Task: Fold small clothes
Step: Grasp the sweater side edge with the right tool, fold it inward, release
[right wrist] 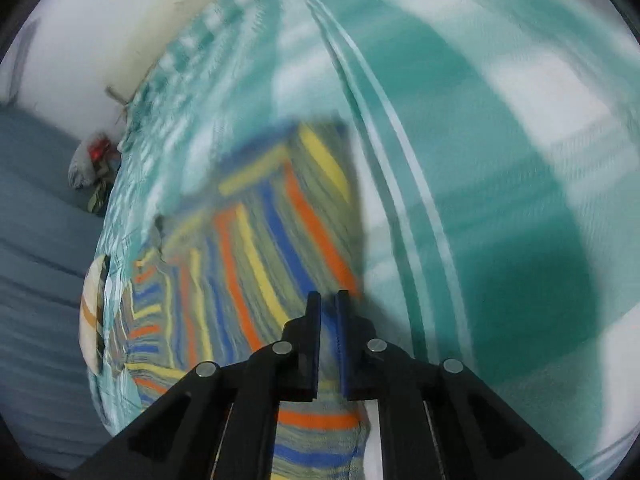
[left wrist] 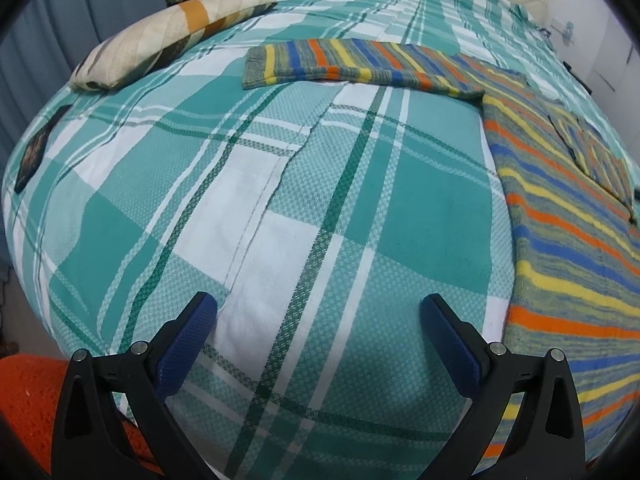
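Plaid bedspread: striped sweater right of left hand-held gripper.

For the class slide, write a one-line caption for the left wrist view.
Open left claw hovers over the green plaid bedspread, striped knit sweater spread at right, one sleeve stretched out.

Both wrist views angled down, near bed; share striped sweater.

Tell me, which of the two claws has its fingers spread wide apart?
The left gripper: its blue-padded fingers stand far apart above the green plaid bedspread, holding nothing. The right gripper has its fingers nearly together over the striped sweater.
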Available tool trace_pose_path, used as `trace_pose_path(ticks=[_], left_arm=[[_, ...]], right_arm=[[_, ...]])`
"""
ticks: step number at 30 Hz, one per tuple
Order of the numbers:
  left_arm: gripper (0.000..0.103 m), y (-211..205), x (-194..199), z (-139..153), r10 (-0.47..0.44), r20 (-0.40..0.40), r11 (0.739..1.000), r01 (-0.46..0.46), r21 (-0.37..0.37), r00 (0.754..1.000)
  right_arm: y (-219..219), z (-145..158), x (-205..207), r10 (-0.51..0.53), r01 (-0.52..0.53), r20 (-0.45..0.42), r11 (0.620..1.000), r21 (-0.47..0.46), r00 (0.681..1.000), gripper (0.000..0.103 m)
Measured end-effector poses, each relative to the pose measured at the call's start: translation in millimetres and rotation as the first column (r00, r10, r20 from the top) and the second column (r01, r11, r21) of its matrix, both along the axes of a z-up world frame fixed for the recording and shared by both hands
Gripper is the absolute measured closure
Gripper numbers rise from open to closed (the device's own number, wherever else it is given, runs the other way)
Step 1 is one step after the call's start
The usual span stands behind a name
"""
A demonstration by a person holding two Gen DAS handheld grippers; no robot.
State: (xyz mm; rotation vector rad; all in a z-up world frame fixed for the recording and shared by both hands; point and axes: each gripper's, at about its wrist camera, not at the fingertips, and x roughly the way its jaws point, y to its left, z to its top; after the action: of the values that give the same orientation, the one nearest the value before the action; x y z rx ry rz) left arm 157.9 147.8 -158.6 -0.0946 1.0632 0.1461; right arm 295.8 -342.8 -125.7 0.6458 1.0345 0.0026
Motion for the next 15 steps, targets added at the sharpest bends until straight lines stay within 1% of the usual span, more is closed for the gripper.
trace_pose_path(ticks=[1,3,4,5,6,7,8,9,10,12,13,14,15], left_arm=[[0.001,-0.4,1.0,-1.0,0.002,-0.001,1.000,-0.002,0.003,1.000],[0.000,-1.6,1.6,-2.4,0.005,-0.002,1.000,-0.005,0.010,1.000],[0.000,-2.4,1.8,-3.2,0.004,-0.003,1.000,-0.004,0.016,1.000],[0.000,-3.7,2.0,-4.1,0.003,-0.003,1.000,-0.003,0.022,1.000],[0.000,-4.2,1.8,-4.8,0.002,-0.003,1.000,-0.001,0.027,1.000],[0.000,-4.6,1.7,-5.7,0.000,-0.003,1.000,0.000,0.029,1.000],[0.000,-4.5,1.1,-6.9,-0.003,-0.002,1.000,0.003,0.030,1.000],[0.000,-4.2,1.2,-7.3,-0.003,-0.001,1.000,0.004,0.029,1.000],[0.000,-3.8,1.6,-7.7,-0.004,-0.002,1.000,0.004,0.028,1.000],[0.000,-3.4,2.6,-8.3,-0.004,-0.008,1.000,0.004,0.027,1.000],[0.000,-3.7,2.8,-8.5,-0.004,-0.010,1.000,0.005,0.028,1.000],[0.000,-3.8,2.6,-8.6,-0.005,-0.010,1.000,0.005,0.028,1.000],[0.000,-3.9,2.7,-8.5,-0.005,-0.009,1.000,0.005,0.029,1.000]], right_arm=[[1.6,10.4,7.9,0.027,-0.027,0.020,0.999,-0.017,0.999,0.093],[4.6,18.6,26.3,0.066,-0.065,0.020,0.997,-0.041,0.998,0.090],[5.9,15.1,36.8,0.077,-0.077,-0.007,0.996,-0.049,0.997,0.088],[6.7,6.5,45.7,0.075,-0.079,-0.055,0.994,-0.074,0.996,0.084],[6.8,-3.2,52.0,0.065,-0.076,-0.101,0.991,-0.108,0.993,0.083],[2.8,-20.7,60.1,0.044,-0.073,-0.170,0.983,-0.169,0.984,0.086],[0.2,-30.3,62.3,0.028,-0.059,-0.173,0.982,-0.177,0.984,0.089],[-2.7,-32.4,60.0,0.008,-0.034,-0.150,0.984,-0.174,0.989,0.089],[-5.4,-31.1,58.3,-0.028,0.007,-0.115,0.985,-0.172,0.993,0.089],[-3.6,-27.5,54.0,-0.045,0.026,-0.095,0.982,-0.186,0.994,0.089],[0.2,-23.7,51.0,-0.040,0.022,-0.084,0.977,-0.210,0.996,0.087],[6.5,-18.3,46.9,-0.030,0.011,-0.073,0.969,-0.248,0.997,0.082],[15.4,-8.7,38.8,-0.017,-0.001,-0.057,0.952,-0.305,0.998,0.080]])
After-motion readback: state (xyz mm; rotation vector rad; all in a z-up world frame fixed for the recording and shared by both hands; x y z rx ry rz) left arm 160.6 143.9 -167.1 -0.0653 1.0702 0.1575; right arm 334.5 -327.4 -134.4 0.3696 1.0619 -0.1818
